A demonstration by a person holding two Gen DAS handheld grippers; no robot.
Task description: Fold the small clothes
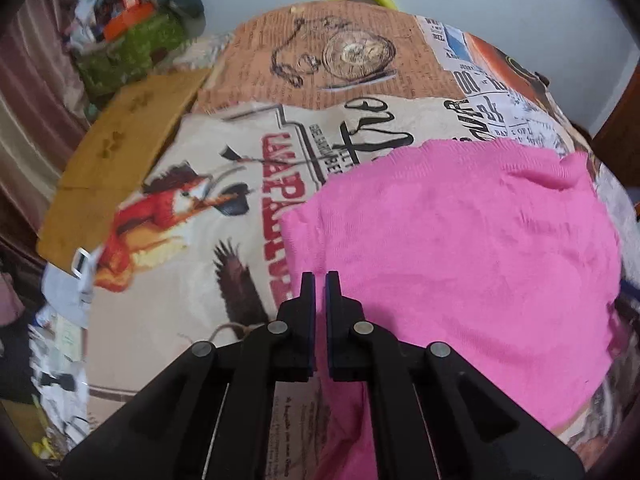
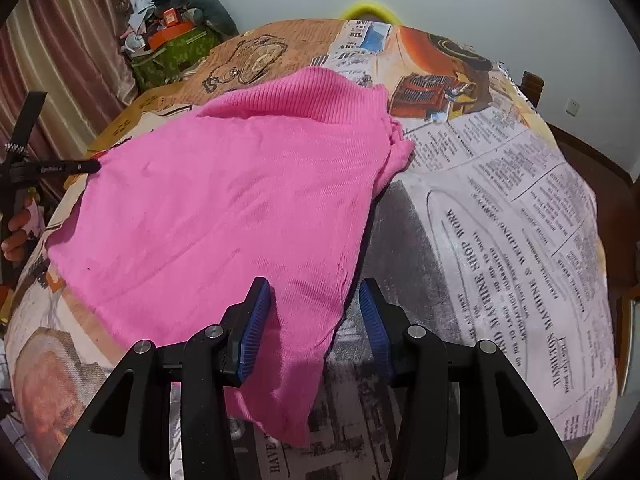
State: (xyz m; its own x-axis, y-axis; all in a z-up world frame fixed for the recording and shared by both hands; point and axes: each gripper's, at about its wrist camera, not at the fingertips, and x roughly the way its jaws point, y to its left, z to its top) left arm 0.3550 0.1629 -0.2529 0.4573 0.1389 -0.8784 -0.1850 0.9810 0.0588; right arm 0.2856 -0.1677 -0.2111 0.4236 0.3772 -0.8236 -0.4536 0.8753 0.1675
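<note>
A pink knit garment point(image 1: 460, 240) lies spread on the newspaper-print tablecloth point(image 1: 192, 200); it also shows in the right wrist view point(image 2: 224, 208). My left gripper point(image 1: 320, 280) hovers over the garment's left edge with its jaws nearly together and nothing visibly held between them. My right gripper point(image 2: 314, 292) is open, its blue pads point(image 2: 256, 320) astride the garment's near right edge. The left gripper's tip point(image 2: 86, 166) shows at the garment's far left edge in the right wrist view.
A cardboard sheet point(image 1: 120, 148) lies beyond the table's left side. A green bag with piled clutter point(image 2: 172, 52) stands by the curtain. A yellow rim point(image 2: 368, 10) peeks over the table's far edge. A wooden chair point(image 2: 532, 84) stands at the right.
</note>
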